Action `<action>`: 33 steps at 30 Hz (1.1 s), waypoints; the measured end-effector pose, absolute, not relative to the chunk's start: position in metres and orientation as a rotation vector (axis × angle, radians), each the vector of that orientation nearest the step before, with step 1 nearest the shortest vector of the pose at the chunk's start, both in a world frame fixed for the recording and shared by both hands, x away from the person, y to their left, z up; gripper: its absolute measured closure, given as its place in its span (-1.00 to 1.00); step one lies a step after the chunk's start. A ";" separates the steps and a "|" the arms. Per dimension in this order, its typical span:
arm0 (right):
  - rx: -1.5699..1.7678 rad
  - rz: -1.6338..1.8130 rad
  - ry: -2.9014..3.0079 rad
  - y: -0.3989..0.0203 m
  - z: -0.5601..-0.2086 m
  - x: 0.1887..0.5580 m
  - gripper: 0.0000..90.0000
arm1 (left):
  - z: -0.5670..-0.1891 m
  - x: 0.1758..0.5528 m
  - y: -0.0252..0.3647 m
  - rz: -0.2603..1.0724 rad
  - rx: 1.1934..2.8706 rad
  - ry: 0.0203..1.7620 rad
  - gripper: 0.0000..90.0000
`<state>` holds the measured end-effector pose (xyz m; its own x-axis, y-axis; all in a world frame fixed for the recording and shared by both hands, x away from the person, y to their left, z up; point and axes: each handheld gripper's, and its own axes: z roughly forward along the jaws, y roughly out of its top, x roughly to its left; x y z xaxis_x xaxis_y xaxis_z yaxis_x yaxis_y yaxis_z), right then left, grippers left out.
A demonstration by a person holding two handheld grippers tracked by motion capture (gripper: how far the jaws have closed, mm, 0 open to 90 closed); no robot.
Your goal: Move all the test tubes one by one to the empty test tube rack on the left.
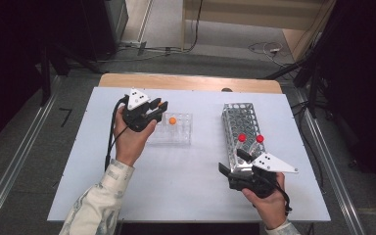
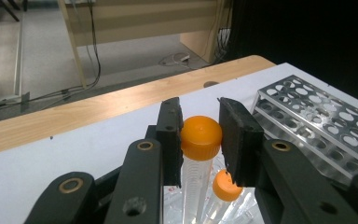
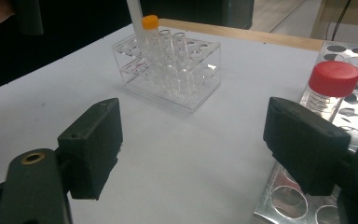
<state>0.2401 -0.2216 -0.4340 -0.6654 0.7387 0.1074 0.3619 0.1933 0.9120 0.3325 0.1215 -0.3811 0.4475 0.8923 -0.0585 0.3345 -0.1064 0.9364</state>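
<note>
Left hand-held gripper (image 2: 199, 140) is clamped on an orange-capped tube (image 2: 200, 137), pads squeezing the cap, tube body hanging down over the clear acrylic rack (image 1: 172, 130) at centre-left of the white worktop (image 1: 191, 191). Right hand-held gripper (image 3: 191, 149) stands wide open with nothing between its pads, parked at the near end of the metal rack (image 1: 242, 132) on the right. Risks: the grip is on the cap only, so the tube could swing or slip and miss its hole; it could also knock the second orange-capped tube (image 2: 226, 185) already seated just beside it, or shove the light acrylic rack. The left gripper view shows the cap pinch and the neighbouring tube close up; the high view shows two red-capped tubes (image 1: 250, 138) in the metal rack and both hands well apart; the right gripper view shows one red cap (image 3: 334, 78) right beside its jaw.
</note>
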 end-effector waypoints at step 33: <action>1.052 1.456 2.108 -0.228 -0.434 0.240 -0.58 | -0.412 0.322 0.115 0.530 1.651 1.117 -0.11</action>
<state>0.2401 -0.2277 -0.4338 -0.6532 0.7493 0.1091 0.3673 0.1875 0.9110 0.3218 0.1147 -0.4124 0.4711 0.8646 -0.1748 0.4118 -0.0403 0.9104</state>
